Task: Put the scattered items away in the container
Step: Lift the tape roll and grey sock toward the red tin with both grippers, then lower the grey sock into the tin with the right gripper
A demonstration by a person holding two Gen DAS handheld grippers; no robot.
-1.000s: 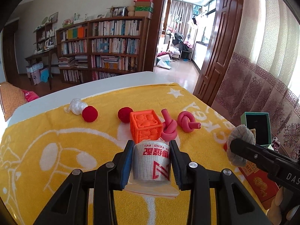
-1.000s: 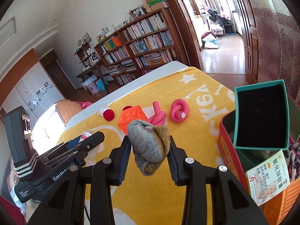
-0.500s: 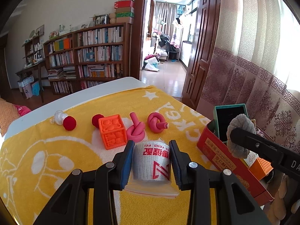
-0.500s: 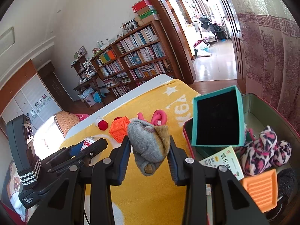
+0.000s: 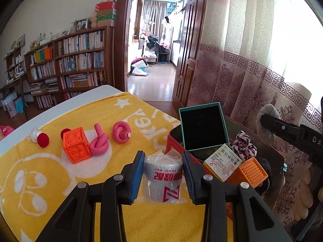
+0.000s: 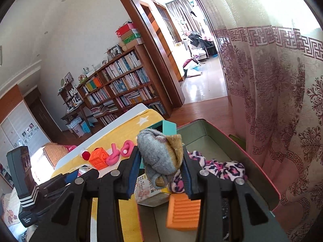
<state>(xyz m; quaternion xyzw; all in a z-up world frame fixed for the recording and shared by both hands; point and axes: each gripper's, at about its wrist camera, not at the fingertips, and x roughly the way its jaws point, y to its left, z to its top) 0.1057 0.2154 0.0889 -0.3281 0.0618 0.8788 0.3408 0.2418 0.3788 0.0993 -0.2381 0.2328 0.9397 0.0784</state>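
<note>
Left gripper clamps plastic-wrapped white bandage roll with red lettering, held above yellow towel, just beside red-walled container. Right gripper clamps grey-and-tan balled sock over container's open top. Inside container: teal box, orange ridged block, leopard-print cloth.

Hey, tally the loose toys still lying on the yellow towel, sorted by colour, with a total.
Red round pompom balls: 2
Orange embossed cube block: 1
Pink knotted foam tubes: 2
Total: 5
</note>
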